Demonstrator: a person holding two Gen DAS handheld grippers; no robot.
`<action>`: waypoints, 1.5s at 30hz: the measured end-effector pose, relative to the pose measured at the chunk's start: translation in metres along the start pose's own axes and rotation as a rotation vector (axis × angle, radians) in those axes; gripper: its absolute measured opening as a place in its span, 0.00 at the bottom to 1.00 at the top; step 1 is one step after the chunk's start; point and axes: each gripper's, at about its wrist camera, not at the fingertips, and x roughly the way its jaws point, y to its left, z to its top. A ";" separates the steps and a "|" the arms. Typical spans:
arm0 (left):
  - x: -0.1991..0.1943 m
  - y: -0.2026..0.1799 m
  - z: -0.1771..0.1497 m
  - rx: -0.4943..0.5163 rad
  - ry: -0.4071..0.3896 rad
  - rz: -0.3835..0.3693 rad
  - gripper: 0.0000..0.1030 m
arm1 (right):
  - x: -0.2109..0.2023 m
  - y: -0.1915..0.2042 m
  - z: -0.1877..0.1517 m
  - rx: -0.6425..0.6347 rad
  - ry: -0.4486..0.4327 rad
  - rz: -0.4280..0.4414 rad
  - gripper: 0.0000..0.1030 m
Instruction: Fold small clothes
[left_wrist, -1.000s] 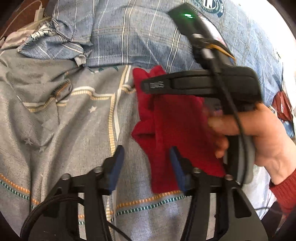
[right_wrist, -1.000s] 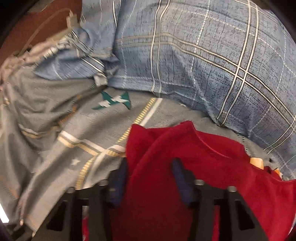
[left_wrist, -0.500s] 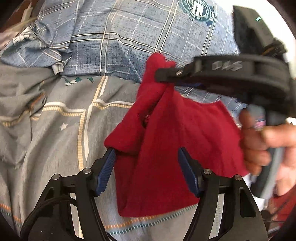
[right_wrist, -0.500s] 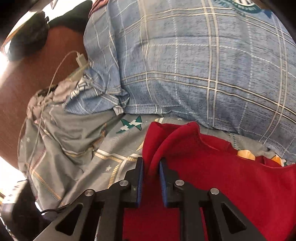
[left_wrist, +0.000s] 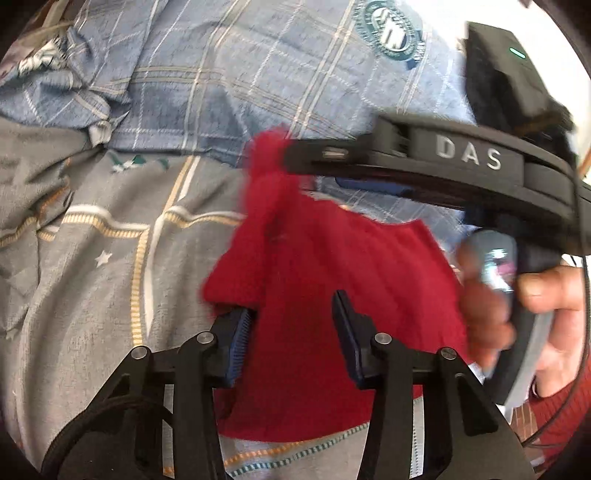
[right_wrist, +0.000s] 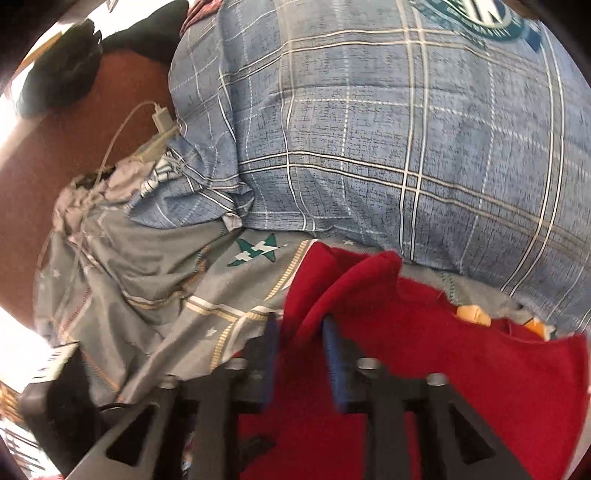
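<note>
A small red garment (left_wrist: 332, 273) hangs lifted above the grey patterned bedsheet (left_wrist: 92, 258). In the left wrist view the right gripper (left_wrist: 291, 155) comes in from the right and pinches the garment's upper corner. My left gripper (left_wrist: 291, 325) is open, its blue-padded fingers on either side of the garment's lower fold. In the right wrist view the right gripper (right_wrist: 301, 354) has red cloth (right_wrist: 424, 350) bunched between its pads, which stand a little apart.
A large blue plaid pillow (right_wrist: 388, 129) lies behind the garment. A white charger and cable (right_wrist: 159, 122) rest at the far left by the brown headboard (right_wrist: 74, 155). Orange bits (right_wrist: 472, 314) show past the red cloth. A hand (left_wrist: 535, 295) holds the right gripper.
The right gripper shut on the garment's corner and lifted it off the sheet. Its pads have since parted slightly. The left gripper moved in around the lower fold, still open.
</note>
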 end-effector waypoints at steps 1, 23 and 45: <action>0.000 -0.004 0.000 0.016 0.001 -0.006 0.41 | 0.003 0.004 0.001 -0.011 0.009 -0.015 0.79; -0.001 -0.003 -0.005 0.039 0.040 -0.018 0.51 | 0.064 0.011 -0.003 -0.055 0.144 -0.096 0.17; 0.013 -0.200 0.003 0.382 0.060 -0.246 0.22 | -0.129 -0.115 -0.042 0.154 -0.135 -0.013 0.15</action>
